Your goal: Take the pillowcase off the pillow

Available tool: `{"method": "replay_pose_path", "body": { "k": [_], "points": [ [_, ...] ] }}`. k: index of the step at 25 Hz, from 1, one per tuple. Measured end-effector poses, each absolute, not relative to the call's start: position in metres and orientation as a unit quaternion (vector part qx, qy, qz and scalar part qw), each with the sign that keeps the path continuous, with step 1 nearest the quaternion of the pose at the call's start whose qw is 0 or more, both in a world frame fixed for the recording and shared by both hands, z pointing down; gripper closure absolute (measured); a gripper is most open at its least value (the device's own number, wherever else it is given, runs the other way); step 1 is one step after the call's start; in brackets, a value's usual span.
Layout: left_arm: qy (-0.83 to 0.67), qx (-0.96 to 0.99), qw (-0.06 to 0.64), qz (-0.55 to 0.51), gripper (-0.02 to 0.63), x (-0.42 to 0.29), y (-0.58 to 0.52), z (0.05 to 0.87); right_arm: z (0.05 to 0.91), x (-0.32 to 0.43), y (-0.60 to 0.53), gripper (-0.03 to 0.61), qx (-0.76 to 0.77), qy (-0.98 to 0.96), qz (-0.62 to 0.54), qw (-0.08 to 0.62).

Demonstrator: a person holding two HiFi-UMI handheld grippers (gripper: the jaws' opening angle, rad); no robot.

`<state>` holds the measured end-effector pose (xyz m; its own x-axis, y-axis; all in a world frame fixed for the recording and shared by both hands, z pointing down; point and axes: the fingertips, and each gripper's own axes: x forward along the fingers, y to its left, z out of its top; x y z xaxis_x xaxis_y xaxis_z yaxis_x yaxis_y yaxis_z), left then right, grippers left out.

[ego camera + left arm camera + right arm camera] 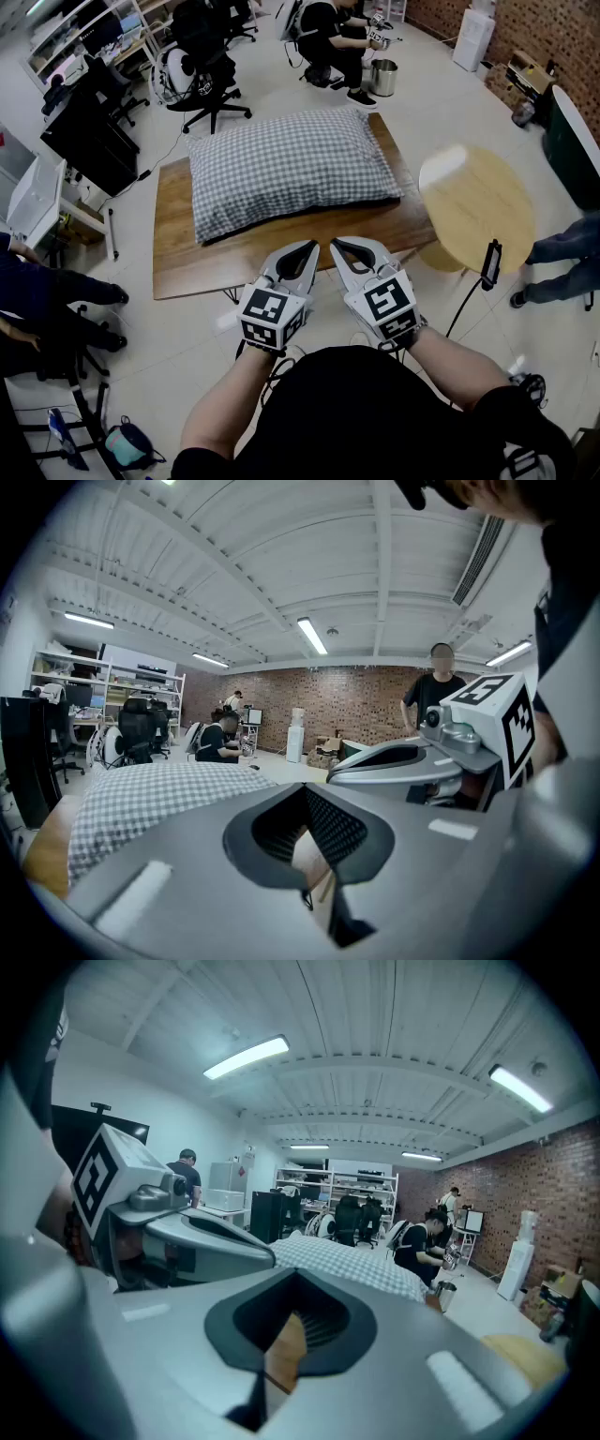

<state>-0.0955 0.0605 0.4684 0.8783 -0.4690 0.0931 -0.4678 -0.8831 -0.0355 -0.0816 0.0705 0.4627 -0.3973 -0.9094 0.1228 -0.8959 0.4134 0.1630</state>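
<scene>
Pillowcase (pixel 289 169) (checked), its open end indiscernible

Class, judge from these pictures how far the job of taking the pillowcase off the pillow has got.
Done: nothing. The checked pillowcase is fully on and lies on the wooden table.
In hand: nothing. The left hand-held gripper and right hand-held gripper are both shut and empty. They are held side by side on the near side of the pillowcase, clear of it.
Left: the whole job. Reach in, grip the case and pull it off.
</scene>
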Motion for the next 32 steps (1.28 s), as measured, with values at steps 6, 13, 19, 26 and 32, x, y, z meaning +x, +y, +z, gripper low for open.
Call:
{"method": "replay_pose_path", "body": {
  "k": [6, 13, 19, 26, 32],
  "points": [
    [0.250, -0.967, 0.004, -0.047, 0.611, -0.087, 0.060, 0.464, 0.462, -0.073, 0.070, 0.577, 0.538, -0.836, -0.040, 0.096],
    [0.251, -0.967, -0.010, -0.044, 0.611, -0.072, 0.060, 0.474, 0.463, -0.052, 0.070, 0.577, 0.536, -0.837, -0.044, 0.099],
    [0.250, -0.967, -0.042, -0.032, 0.611, -0.051, 0.060, 0.482, 0.467, -0.025, 0.071, 0.577, 0.536, -0.837, -0.045, 0.102],
    [0.264, -0.961, -0.076, -0.020, 0.607, -0.007, 0.055, 0.486, 0.465, 0.033, 0.066, 0.577, 0.530, -0.840, -0.048, 0.106],
    [0.274, -0.958, -0.080, -0.027, 0.552, 0.006, 0.036, 0.484, 0.465, 0.077, 0.047, 0.577, 0.536, -0.835, -0.042, 0.112]
  ]
}}
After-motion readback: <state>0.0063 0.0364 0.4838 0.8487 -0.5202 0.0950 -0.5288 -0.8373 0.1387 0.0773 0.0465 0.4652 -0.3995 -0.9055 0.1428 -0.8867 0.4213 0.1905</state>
